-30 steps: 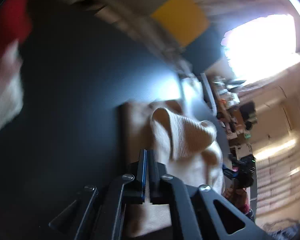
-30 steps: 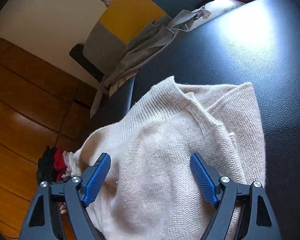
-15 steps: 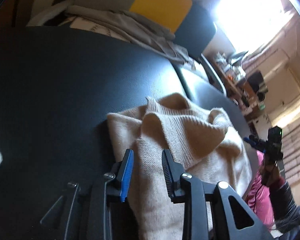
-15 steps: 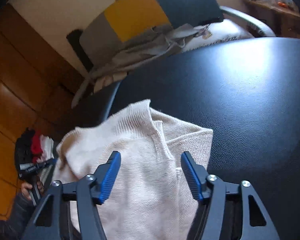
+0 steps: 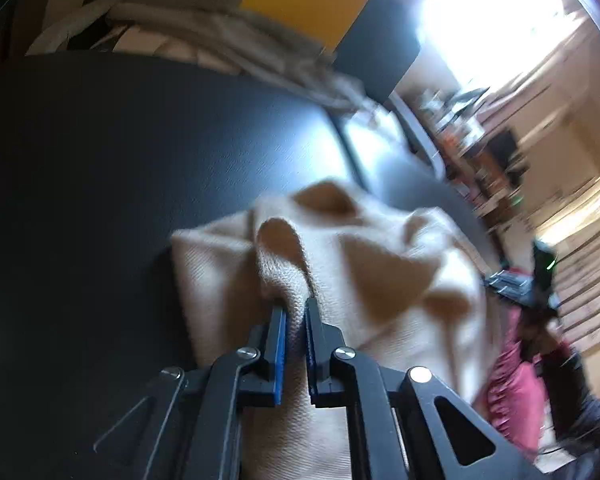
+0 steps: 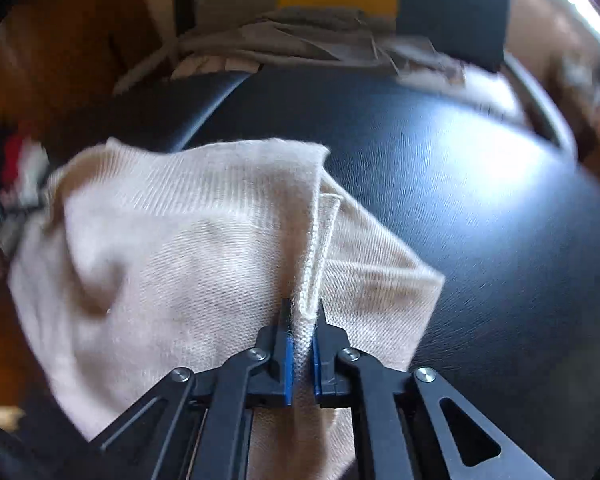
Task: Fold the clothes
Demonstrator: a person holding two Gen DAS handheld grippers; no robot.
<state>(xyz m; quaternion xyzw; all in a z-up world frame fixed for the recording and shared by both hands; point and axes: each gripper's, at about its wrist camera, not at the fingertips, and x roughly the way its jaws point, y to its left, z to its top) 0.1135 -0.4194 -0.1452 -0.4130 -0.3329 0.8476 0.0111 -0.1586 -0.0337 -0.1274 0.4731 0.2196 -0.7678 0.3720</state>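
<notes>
a: where's the garment?

b: cream knit sweater [image 6: 188,248] bunched on the black padded surface [image 6: 500,208], near its edge. part of it looks to hang over the side toward the wood floor [image 6: 72,52].

a: grippers?

b: left gripper [image 5: 295,316] nearly closed, blue pads pinching a raised ridge of knit. right gripper [image 6: 301,320] same, jaws almost together on a seam fold that stands up between them. both have cloth for sure.

a: how far along?

b: partly folded at best. layers are doubled over, the neck opening [image 5: 326,198] shows at the far end in the left wrist view, but it's lumpy, with puckers and loose flaps, no flat tidy rectangle. frames are motion-blurred so edges are hard to read.

a: what's left?

b: my guess, another fold or a flatten and square-up. can't tell whether this pinch is for carrying a fold over or just repositioning.

a: other clothes?

b: grey garment [image 6: 300,40] draped at the back by a yellow and grey cushion [image 5: 304,0], not folded. the person's other hand [image 5: 540,328] shows at the right, in a dark sleeve.
</notes>
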